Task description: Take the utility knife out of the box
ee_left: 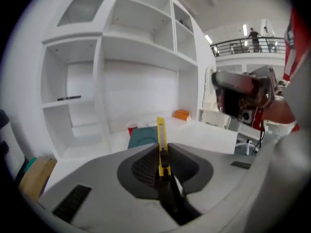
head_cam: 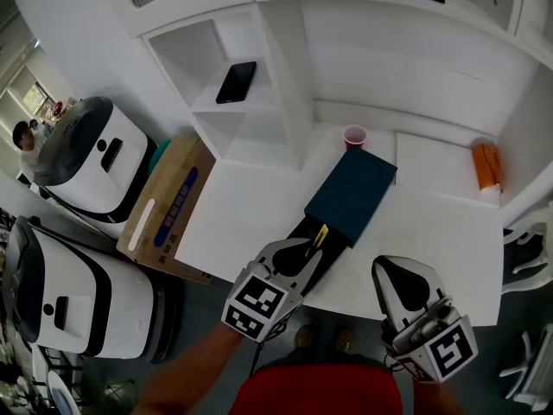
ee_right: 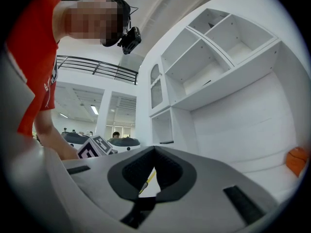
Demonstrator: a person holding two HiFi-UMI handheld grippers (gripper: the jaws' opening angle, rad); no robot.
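Now the utility knife (ee_left: 161, 132) sits clamped in the left tool (ee_left: 162, 152).

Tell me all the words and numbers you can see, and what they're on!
Cardboard box: blue print on its side, too blurred to read.
Red shirt: white print, too small to read.
Marker cubes: square patterns only, no words.
Nothing else carries text.

Box (head_cam: 352, 193) on table (head_cam: 251, 219), cup (head_cam: 355, 136) just behind it; phone (head_cam: 236, 82) on shelf (head_cam: 259, 95), rear left; carton (head_cam: 168, 206) left of table
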